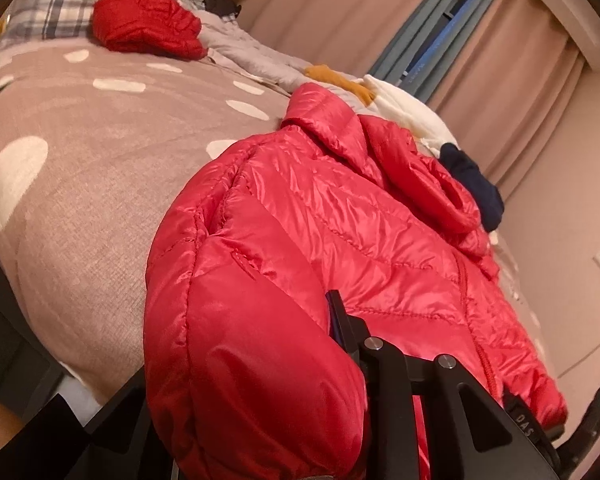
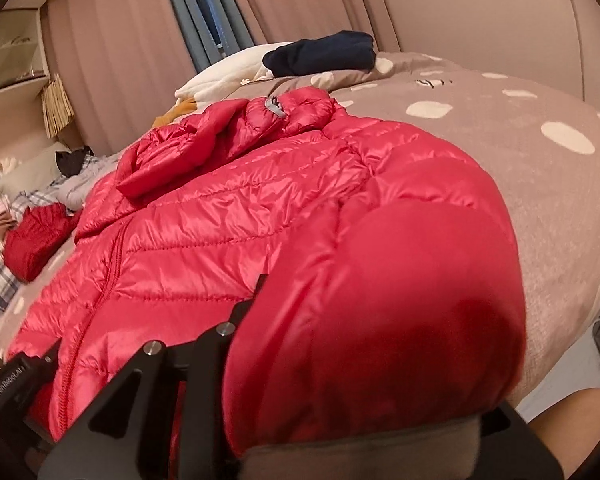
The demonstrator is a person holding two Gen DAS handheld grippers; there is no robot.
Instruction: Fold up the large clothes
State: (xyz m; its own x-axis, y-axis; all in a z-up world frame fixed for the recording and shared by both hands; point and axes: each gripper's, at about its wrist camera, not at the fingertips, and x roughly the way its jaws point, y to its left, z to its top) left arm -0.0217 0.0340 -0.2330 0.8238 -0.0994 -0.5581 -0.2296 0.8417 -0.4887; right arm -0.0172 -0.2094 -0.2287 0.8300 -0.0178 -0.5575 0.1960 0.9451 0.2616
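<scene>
A spotted taupe duvet (image 1: 80, 200) is covering the bed beside pink curtains (image 2: 112, 60). The red puffer jacket (image 1: 340, 216) is lying on it. The left claw (image 1: 340, 320) and right claw (image 2: 256, 292) are each pinching a jacket sleeve.

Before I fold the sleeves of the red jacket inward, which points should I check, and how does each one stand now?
1. Left gripper holds a sleeve: ok, red fabric bulges over it.
2. Right gripper holds the other sleeve: ok, same.
3. Red jacket lies front up, zipper closed: ok.
4. Hood flat: not ok, it is bunched at the collar.
5. Landing area on the jacket front free: ok.
6. Other clothes apart: ok, the dark red garment and navy garment lie away from the sleeves.
</scene>
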